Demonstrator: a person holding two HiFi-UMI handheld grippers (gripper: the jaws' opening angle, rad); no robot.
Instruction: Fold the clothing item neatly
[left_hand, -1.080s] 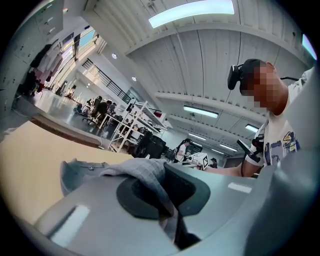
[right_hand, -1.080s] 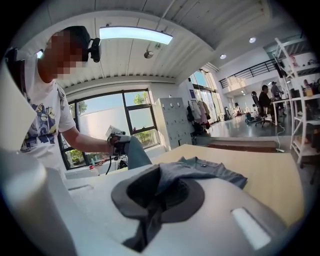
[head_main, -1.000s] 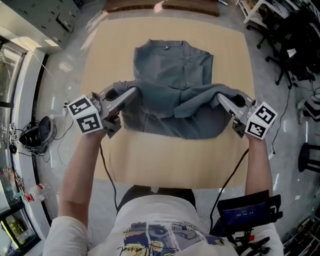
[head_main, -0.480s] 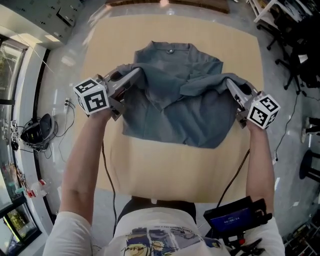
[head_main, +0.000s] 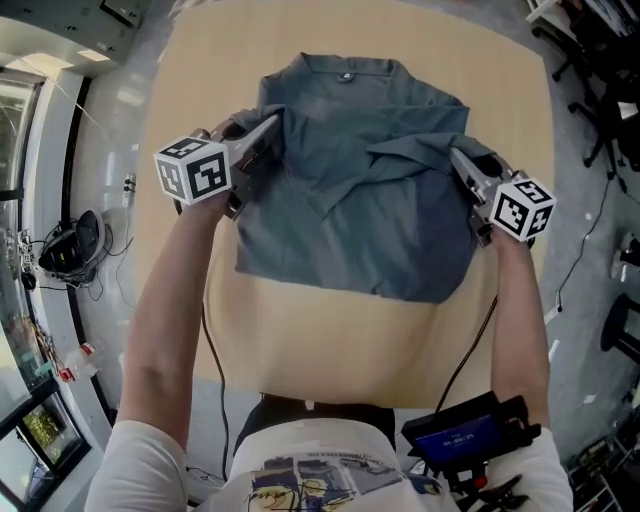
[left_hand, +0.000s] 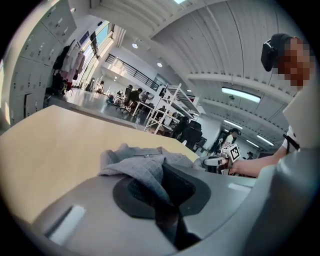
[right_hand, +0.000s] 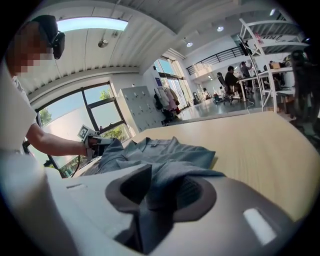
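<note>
A grey-blue collared shirt (head_main: 350, 200) lies on the tan table (head_main: 330, 330), its lower part folded up over the chest. My left gripper (head_main: 272, 125) is at the shirt's left side, shut on a bunch of its cloth (left_hand: 140, 167). At the shirt's right side is my right gripper (head_main: 458, 158). Its jaws have just been opening, and a fold of cloth (right_hand: 160, 150) still lies loosely between the pads. Each gripper view shows the other gripper across the shirt: the right one (left_hand: 220, 161) and the left one (right_hand: 95, 142).
The table's near edge runs just in front of the person's body. A black device with a screen (head_main: 465, 435) hangs at the person's waist. A dark bag with cables (head_main: 75, 255) sits on the floor at the left. Office chairs (head_main: 600, 60) stand at the right.
Both grippers have carried the shirt's lifted edge away from the person and down towards the collar. The raised fold now lies flatter on the shirt.
</note>
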